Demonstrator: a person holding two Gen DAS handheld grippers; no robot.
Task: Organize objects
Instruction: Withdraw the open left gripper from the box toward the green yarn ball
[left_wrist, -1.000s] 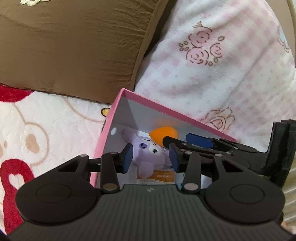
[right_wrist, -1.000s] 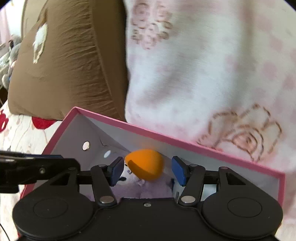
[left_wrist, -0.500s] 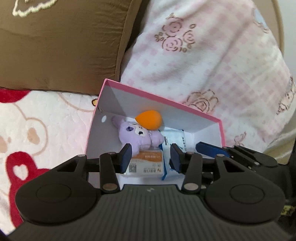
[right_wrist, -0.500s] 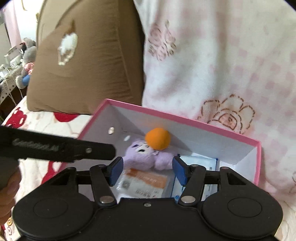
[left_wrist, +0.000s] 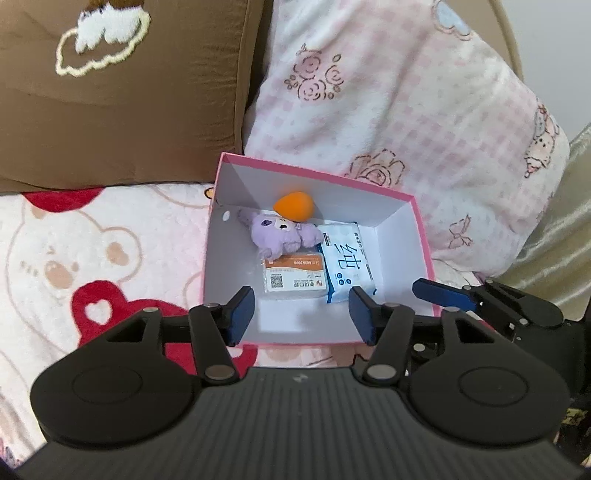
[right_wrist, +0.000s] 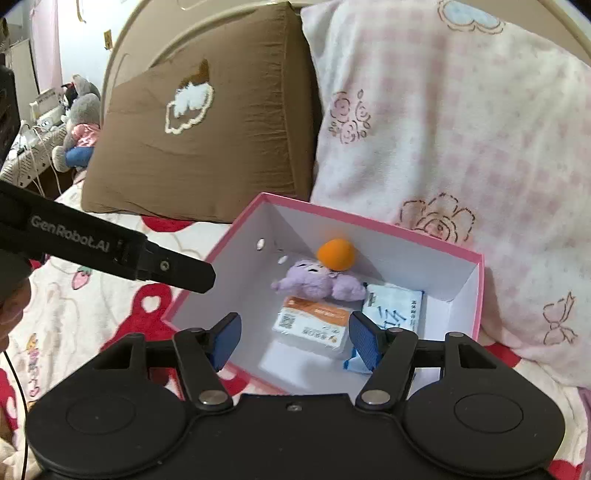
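Both the left gripper (left_wrist: 301, 314) and right gripper (right_wrist: 293, 338) have just been opening their jaws, nothing between them. In the pink box (left_wrist: 421, 236) on the bed, the orange ball (left_wrist: 294, 206) perches on the purple plush toy (left_wrist: 279, 234) at 12 o'clock, packets (left_wrist: 347, 267) toward 3. A nudge to the box on soft bedding could roll the ball off

A home bedroom: a bed with a cartoon-bear blanket (left_wrist: 74, 258), brown pillow (left_wrist: 122, 92), pink pillow (left_wrist: 406, 110) and headboard (right_wrist: 147, 33).
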